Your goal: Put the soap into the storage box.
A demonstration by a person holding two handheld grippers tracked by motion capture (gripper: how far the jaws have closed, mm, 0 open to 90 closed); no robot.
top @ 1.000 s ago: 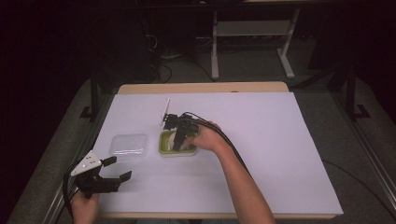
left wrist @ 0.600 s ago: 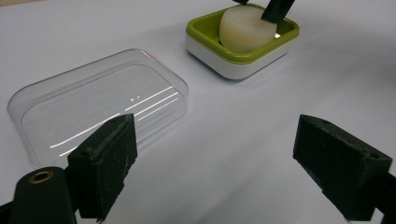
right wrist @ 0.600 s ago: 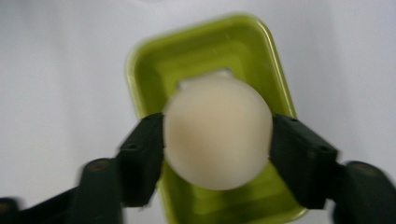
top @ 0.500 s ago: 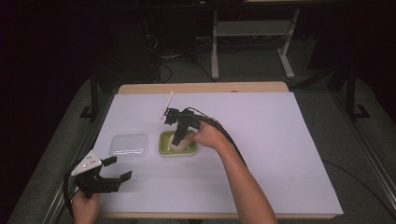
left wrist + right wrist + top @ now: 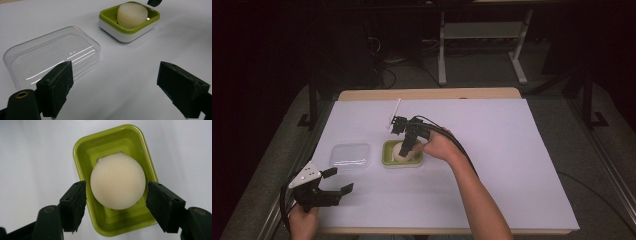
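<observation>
A round cream soap bar [image 5: 117, 185] lies in a lime-green dish [image 5: 82, 147] near the middle of the table. My right gripper [image 5: 117, 192] points down over it, one pad on each side of the soap with a thin gap at both. Its jaws have just been opening, and the soap rests in the dish between them. In the high view the right gripper [image 5: 406, 150] stands over the soap [image 5: 400, 152] and the dish [image 5: 387, 161]. My left gripper [image 5: 340, 180] is open at the front left and holds nothing. The left gripper view [image 5: 115, 80] faces the dish [image 5: 110, 21].
A clear plastic lid [image 5: 349, 156] lies flat left of the dish, close ahead of the left gripper's jaws [image 5: 50, 57]. A thin white stick [image 5: 395, 112] shows just behind the right gripper. White paper [image 5: 512, 165] covers the table.
The right gripper has shifted only slightly above the dish. The left gripper has not moved.
</observation>
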